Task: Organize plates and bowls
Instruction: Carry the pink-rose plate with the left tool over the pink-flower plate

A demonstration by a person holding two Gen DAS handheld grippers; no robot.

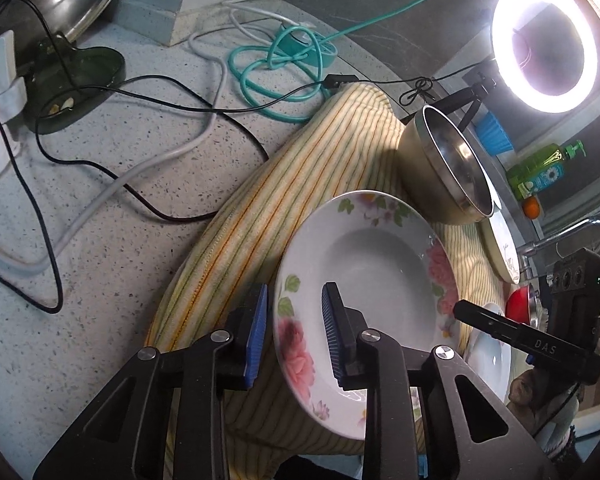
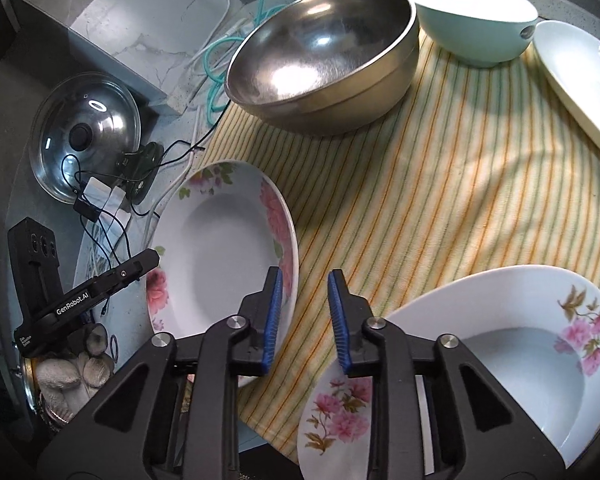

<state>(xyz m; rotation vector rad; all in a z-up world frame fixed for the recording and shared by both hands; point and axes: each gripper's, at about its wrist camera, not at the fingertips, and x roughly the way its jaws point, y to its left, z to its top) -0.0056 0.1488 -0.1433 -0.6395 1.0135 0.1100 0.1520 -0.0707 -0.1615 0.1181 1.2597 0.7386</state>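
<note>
Two floral soup plates, one steel mixing bowl, one pale green bowl and one plain white plate lie on a yellow striped towel (image 2: pixel 440 208) spread over a speckled stone countertop (image 1: pixel 112 240).

The first floral soup plate (image 1: pixel 360 264) sits at the towel's left edge, overhanging it toward the countertop. The left gripper (image 1: pixel 294 332) straddles this plate's near rim: one blue pad is outside the rim, the other over the well, and a gap shows on each side, so the jaws are released and grasp nothing. In the right wrist view the same plate (image 2: pixel 224 248) shows with the left gripper's finger reaching to its rim.

The right gripper (image 2: pixel 305 316) hangs over bare towel between the two floral plates, its jaws parted and empty. The second floral soup plate (image 2: pixel 496 344) lies at the towel's near right corner, just beside the right finger.

The steel mixing bowl (image 2: pixel 324 56) stands at the towel's far edge, tilted, touching the pale green bowl (image 2: pixel 476 20) to its right. The plain white plate (image 2: pixel 580 80) lies along the towel's right edge, just beside the green bowl.

Off the towel, on the countertop's left side, one glass pot lid (image 2: pixel 86 136) leans by a wall, with black, white and teal cables (image 1: pixel 276 64) strewn near it. A ring light (image 1: pixel 544 46) glows beyond the far edge.
</note>
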